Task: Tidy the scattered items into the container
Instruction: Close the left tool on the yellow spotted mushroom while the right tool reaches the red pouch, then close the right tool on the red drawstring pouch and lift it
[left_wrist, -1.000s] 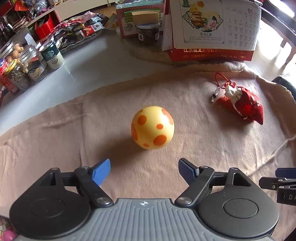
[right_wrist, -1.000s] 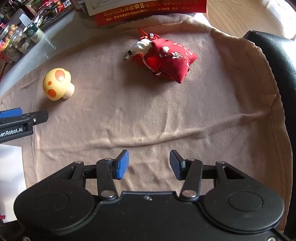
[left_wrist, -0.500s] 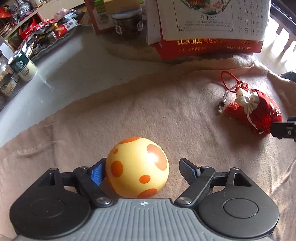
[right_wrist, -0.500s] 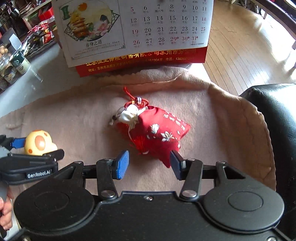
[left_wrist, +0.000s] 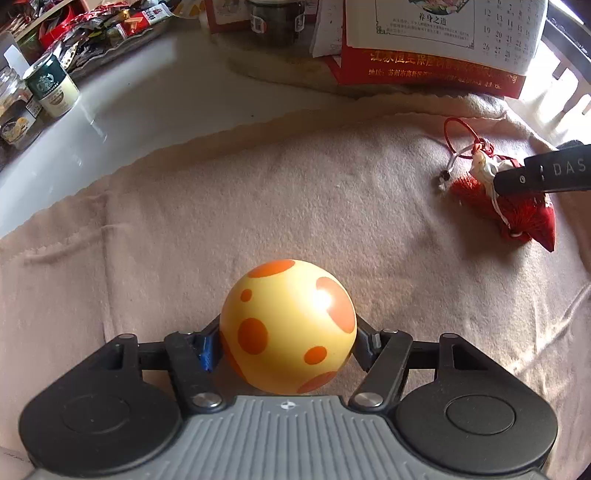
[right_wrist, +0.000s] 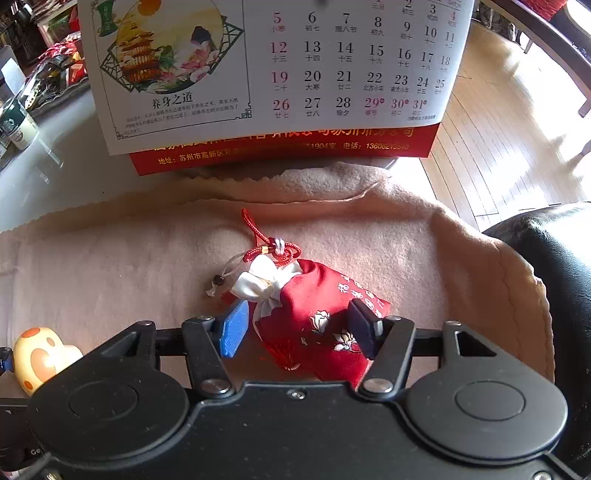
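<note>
A yellow mushroom toy (left_wrist: 288, 325) with orange spots stands on the beige cloth (left_wrist: 258, 206). My left gripper (left_wrist: 284, 343) reaches down over it with its jaws closing, and both pads touch the sides of the cap. A red drawstring pouch (right_wrist: 314, 321) with a white bow and red cord lies further right on the cloth. My right gripper (right_wrist: 299, 328) straddles the pouch with its jaws opening. Its blue left pad (right_wrist: 232, 328) stands clear of the fabric, and the right pad sits at the pouch's edge. The mushroom toy (right_wrist: 37, 354) also shows at the right wrist view's left edge.
A desk calendar (right_wrist: 280, 74) on a red base stands just beyond the cloth. Jars and a green-labelled tin (left_wrist: 51, 86) and snack packets (left_wrist: 110, 26) line the white tabletop at the back left. A black leather chair (right_wrist: 546, 258) borders the cloth's right edge, above wooden floor.
My left gripper came down over the mushroom toy and its jaws closed in on the cap. My right gripper travelled to the pouch and its jaws widened around it.
</note>
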